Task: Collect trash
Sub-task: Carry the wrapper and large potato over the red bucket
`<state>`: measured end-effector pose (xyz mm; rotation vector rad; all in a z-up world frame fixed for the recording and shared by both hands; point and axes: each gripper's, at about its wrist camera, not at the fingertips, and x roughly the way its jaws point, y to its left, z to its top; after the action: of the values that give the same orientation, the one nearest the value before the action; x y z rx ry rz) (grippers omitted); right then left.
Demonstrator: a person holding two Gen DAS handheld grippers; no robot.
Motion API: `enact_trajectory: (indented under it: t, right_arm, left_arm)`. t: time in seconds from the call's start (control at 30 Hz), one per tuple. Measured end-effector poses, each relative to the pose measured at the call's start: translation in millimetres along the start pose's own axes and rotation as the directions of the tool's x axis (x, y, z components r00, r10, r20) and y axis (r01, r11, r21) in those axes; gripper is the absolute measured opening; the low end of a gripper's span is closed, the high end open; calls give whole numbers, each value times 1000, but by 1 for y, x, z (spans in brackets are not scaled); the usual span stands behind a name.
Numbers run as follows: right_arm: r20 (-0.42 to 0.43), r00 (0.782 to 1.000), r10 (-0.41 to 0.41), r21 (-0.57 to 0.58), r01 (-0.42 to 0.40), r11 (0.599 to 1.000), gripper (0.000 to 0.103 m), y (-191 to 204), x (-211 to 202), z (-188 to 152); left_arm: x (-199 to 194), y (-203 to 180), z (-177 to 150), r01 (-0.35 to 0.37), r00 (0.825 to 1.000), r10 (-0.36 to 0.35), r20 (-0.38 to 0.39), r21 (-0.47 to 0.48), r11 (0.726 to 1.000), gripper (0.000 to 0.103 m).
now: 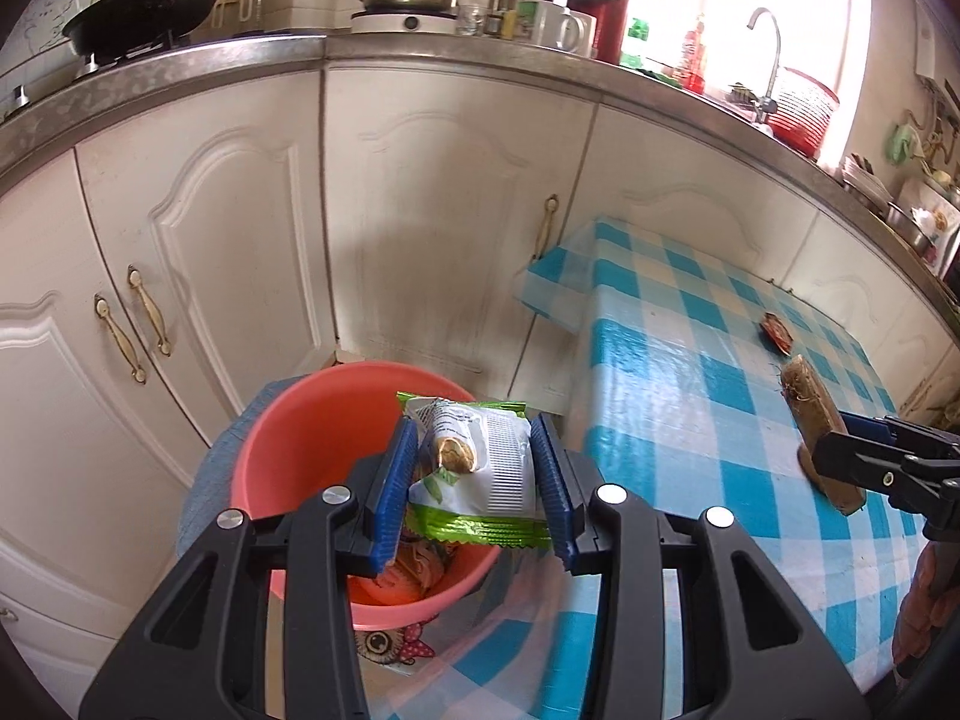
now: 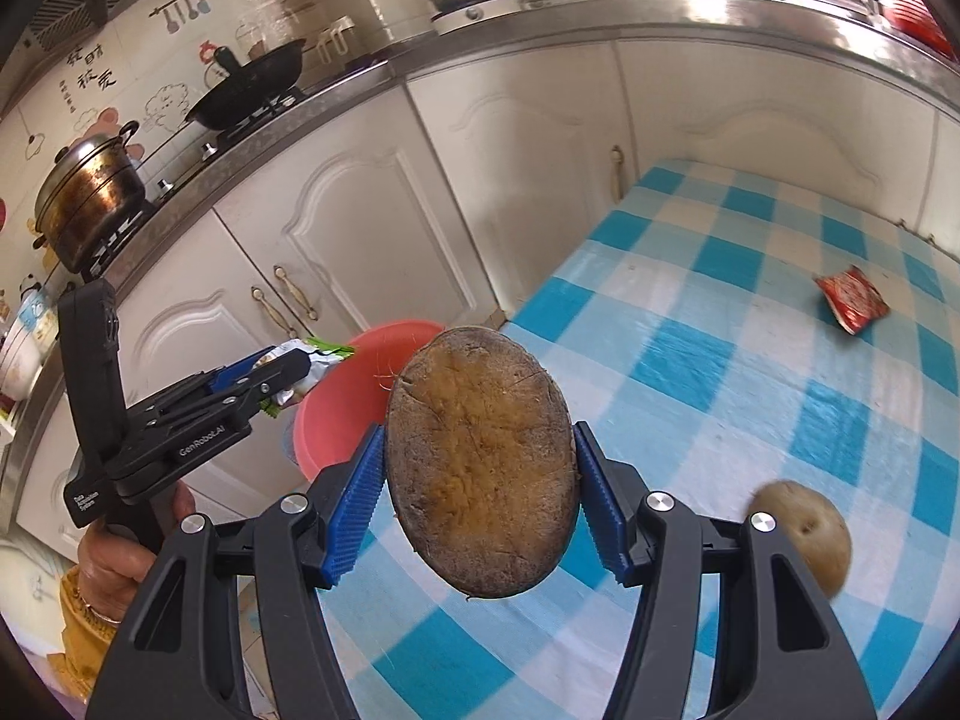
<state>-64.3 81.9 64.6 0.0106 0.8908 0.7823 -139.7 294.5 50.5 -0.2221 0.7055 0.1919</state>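
A wrapper (green-edged) is clamped in the left gripper over the pink basin, while the right gripper grips a potato half above the table.

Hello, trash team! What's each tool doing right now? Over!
Left tool shut on snack wrapper, above pink bucket. Right tool shut on potato half, over checked table. Red packet left on table. Nothing in the way.
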Motion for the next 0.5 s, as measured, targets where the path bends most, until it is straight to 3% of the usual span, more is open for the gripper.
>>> enact_trajectory:
  t: [0.5]
  right_arm:
    - [-75, 993, 90, -91, -96, 991, 62, 52, 81, 46]
  left_arm:
    - [38, 51, 7, -83, 996, 79, -49, -80, 993, 41]
